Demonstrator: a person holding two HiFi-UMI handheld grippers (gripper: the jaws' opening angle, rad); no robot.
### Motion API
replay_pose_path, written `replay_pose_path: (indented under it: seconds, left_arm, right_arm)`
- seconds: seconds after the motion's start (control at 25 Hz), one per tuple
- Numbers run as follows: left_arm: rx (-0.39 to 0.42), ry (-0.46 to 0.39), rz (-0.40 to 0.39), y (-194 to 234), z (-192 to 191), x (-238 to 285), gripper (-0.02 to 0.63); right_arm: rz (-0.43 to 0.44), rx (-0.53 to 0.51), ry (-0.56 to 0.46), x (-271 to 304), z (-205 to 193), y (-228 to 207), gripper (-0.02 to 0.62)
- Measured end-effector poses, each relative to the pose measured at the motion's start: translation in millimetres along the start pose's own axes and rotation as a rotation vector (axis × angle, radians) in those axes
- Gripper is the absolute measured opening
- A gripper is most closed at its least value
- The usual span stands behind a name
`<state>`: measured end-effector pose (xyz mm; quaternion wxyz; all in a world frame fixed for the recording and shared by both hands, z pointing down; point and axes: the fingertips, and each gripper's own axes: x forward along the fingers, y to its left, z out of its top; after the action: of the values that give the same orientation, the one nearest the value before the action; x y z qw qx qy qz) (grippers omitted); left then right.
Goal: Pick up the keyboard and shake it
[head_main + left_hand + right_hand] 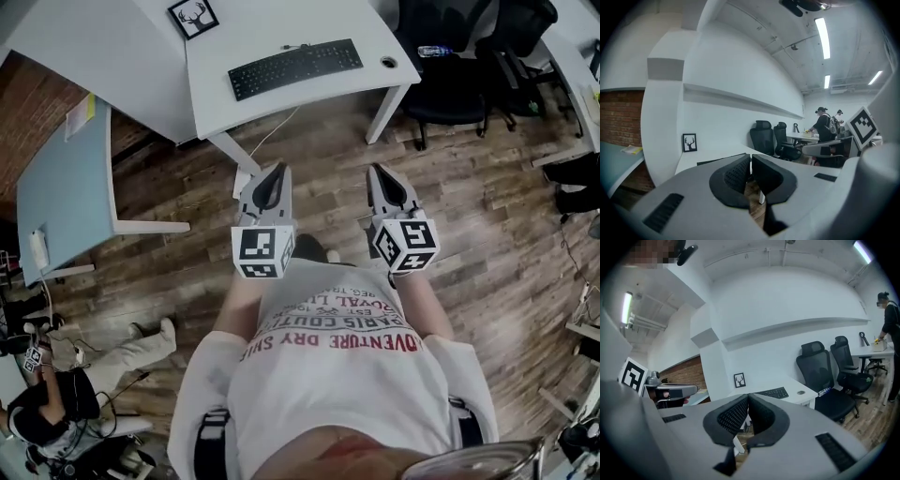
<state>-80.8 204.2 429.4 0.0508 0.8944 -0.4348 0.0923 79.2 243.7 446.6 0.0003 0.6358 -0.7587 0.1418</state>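
A black keyboard (294, 67) lies flat on the white desk (225, 89) at the top of the head view, a cable trailing off the desk's front edge. In the right gripper view the keyboard (774, 393) shows beyond the jaws. My left gripper (272, 172) and right gripper (379, 172) are held side by side over the wooden floor, short of the desk, both pointing toward it. Both are shut with nothing between the pads. In the left gripper view the left gripper (751, 160) hides most of the desk edge.
A small framed deer picture (193, 17) stands on the desk's left part. Black office chairs (459, 70) sit at the desk's right. A light blue table (66, 183) stands to the left. A person (66, 384) sits on the floor at lower left.
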Motion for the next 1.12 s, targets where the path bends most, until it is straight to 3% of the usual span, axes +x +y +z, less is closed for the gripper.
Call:
replay_pose_path:
  seconds: [0.16, 0.44, 0.8, 0.96, 1.12]
  left_arm:
    - [-0.023, 0.018, 0.056, 17, -4, 21, 0.032]
    - [-0.041, 0.031, 0.072, 53, -6, 84, 0.032]
    - [-0.066, 0.061, 0.08, 129, 9, 210, 0.032]
    - [-0.037, 0.083, 0.062, 159, 13, 262, 0.032]
    - [-0.057, 0.112, 0.071, 189, 9, 302, 0.032]
  right_arm:
    - [0.021, 0.007, 0.036, 26, -8, -15, 0.026]
    - [-0.002, 0.011, 0.063, 89, -3, -54, 0.026]
    - [0.001, -0.007, 0.137, 222, 24, -108, 0.026]
    - [0.021, -0.005, 0.17, 284, 30, -122, 0.026]
    - [0.037, -0.01, 0.201, 337, 28, -129, 0.026]
